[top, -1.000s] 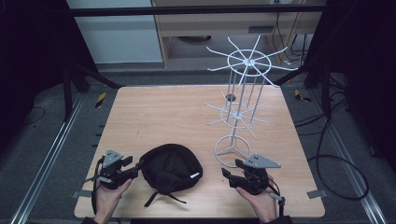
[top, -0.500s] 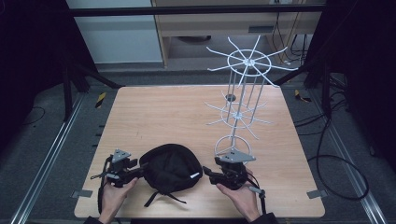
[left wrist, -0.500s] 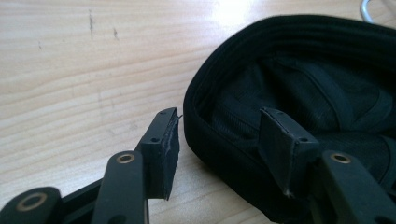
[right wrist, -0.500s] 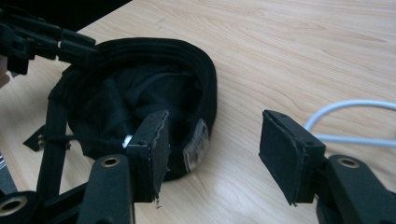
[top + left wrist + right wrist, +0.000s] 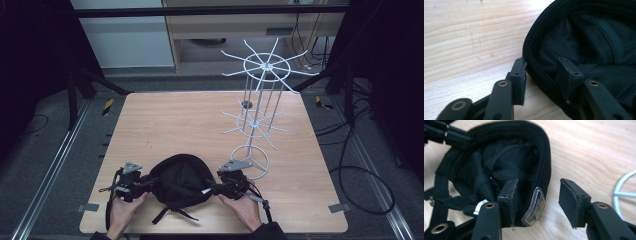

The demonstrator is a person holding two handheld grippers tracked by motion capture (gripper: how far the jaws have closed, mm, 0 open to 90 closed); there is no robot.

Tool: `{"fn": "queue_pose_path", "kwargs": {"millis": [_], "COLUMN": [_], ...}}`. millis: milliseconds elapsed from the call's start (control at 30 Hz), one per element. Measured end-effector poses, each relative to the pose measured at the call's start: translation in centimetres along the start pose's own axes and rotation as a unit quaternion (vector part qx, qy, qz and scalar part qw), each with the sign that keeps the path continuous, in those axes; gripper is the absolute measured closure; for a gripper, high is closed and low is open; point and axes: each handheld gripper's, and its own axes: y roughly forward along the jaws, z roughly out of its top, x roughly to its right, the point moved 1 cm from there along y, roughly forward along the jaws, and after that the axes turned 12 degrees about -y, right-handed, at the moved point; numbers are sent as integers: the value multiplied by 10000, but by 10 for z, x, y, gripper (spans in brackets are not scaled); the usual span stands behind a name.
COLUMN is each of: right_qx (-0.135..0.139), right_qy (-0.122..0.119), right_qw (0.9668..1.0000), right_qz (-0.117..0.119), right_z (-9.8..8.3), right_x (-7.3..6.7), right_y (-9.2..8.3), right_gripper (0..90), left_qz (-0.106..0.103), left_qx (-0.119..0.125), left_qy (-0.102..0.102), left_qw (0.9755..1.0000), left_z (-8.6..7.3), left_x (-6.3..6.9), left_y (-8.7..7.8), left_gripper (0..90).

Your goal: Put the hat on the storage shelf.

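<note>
Since the earlier high views, the right gripper (image 5: 220, 187) has travelled left across the table (image 5: 190, 120) from beside the wire rack (image 5: 257, 120) to the right edge of the black cap (image 5: 181, 181). The left gripper (image 5: 142, 184) has held its place at the cap's left edge.

Both sets of jaws have just been closing. In the left gripper view, the left gripper (image 5: 541, 72) straddles the cap's rim (image 5: 531, 60), one jaw inside the cap and one outside on the wood; a gap remains, so the rim is not yet pinched. In the right gripper view, the right gripper (image 5: 537, 195) likewise straddles the rim, jaws half open and not pressing.

Judgement: the approach is complete and a two-sided grip on the rim is being formed; lifting the cap toward the rack would follow.

The cap lies upside down at the near middle of the table, between the two grippers.

A small tag (image 5: 534, 206) hangs inside the rim; its printing is too blurred to read. A white label (image 5: 480, 206) shows no legible text.
</note>
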Motion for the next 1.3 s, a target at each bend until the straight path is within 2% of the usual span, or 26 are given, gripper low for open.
{"fn": "queue_pose_path", "kwargs": {"millis": [133,267,300,433,500,633,667,733,800,933,1033,1133,1300], "right_qx": [-137,-260,-260,-292,-189,225,451,553,773,1009,1031,942,817], "right_qy": [57,24,24,47,33,-86,-190,-240,-393,-644,-873,-1055,-1151], "right_qw": [9999,9996,9996,9995,9998,9997,9988,9981,9961,9927,9908,9899,9900], "right_qz": [64,105,105,92,67,-41,-82,-114,-162,-138,-57,7,31], "right_z": [-4,-8,-8,-9,-8,0,5,7,12,18,18,16,8], "right_x": [0,-2,-2,-2,-2,-3,-5,-6,-10,-17,-25,-31,-37], "right_y": [4,8,8,8,5,-9,-15,-19,-26,-33,-31,-28,-25], "right_gripper": [565,714,714,805,816,822,824,824,825,826,826,826,824], "left_qz": [-1,-28,-29,-46,-69,-135,-166,-178,-203,-285,-291,-319,-367], "left_qx": [-57,-92,-91,-104,-101,-37,7,29,79,142,184,210,210], "left_qy": [-2,11,33,59,79,92,98,102,111,39,11,-14,12], "left_qw": [10000,10000,9999,9999,9999,9999,9998,9998,9997,9995,9994,9993,9991], "left_z": [-1,-2,-2,-3,-3,-4,-3,-3,-3,1,4,6,8], "left_x": [1,2,3,4,5,10,13,15,17,19,19,18,17], "left_y": [1,1,1,2,2,2,3,4,6,12,16,20,21], "left_gripper": [660,716,716,740,746,758,761,762,764,766,766,767,755]}}
